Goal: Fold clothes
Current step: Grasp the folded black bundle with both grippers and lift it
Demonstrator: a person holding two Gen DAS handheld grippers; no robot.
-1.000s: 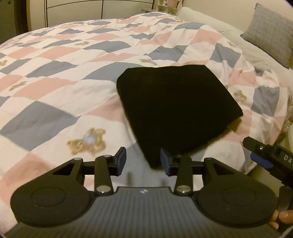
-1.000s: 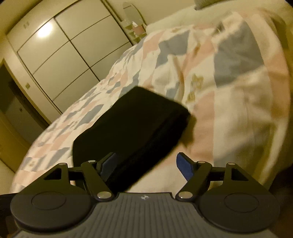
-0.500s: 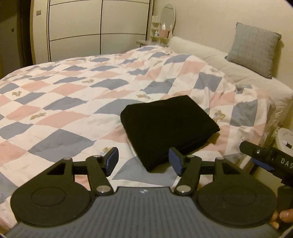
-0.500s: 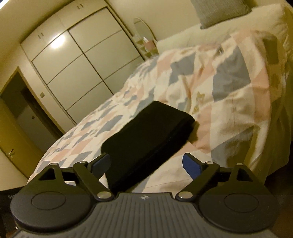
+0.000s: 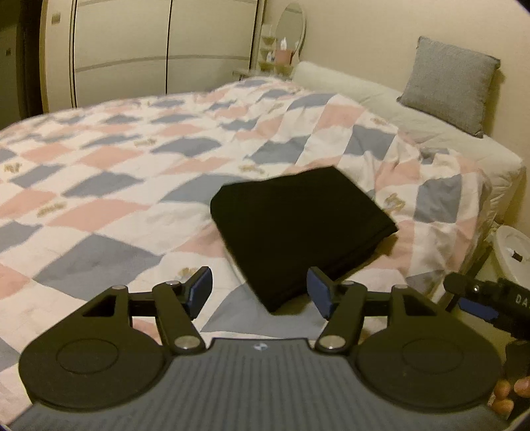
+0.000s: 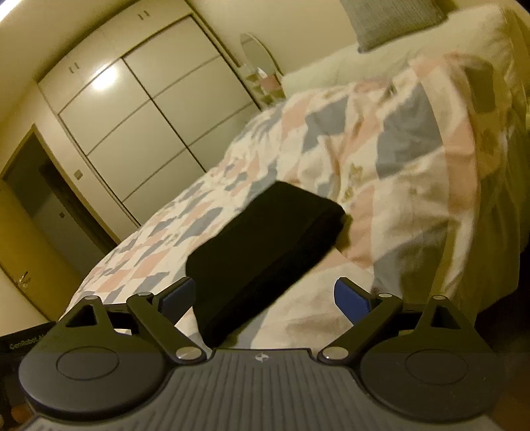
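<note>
As the black garment (image 5: 299, 232) already lies folded square on the bed (image 5: 109, 185) at twelve o'clock, both claws — left (image 5: 259, 291), right (image 6: 265, 296) — stand wide open, empty; keep them clear of its edges.

Grey cushion (image 5: 449, 84) by wall; oval mirror (image 5: 290, 28) (far corner), wardrobe (image 5: 159, 49).

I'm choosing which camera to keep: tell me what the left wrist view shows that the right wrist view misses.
Left only: the right tool at the frame's edge, a white bin beside the bed. Right only: a dark doorway. Both: the folded black garment on the quilt, wardrobe, mirror, grey pillow. Each view's own tool is open and empty.
</note>
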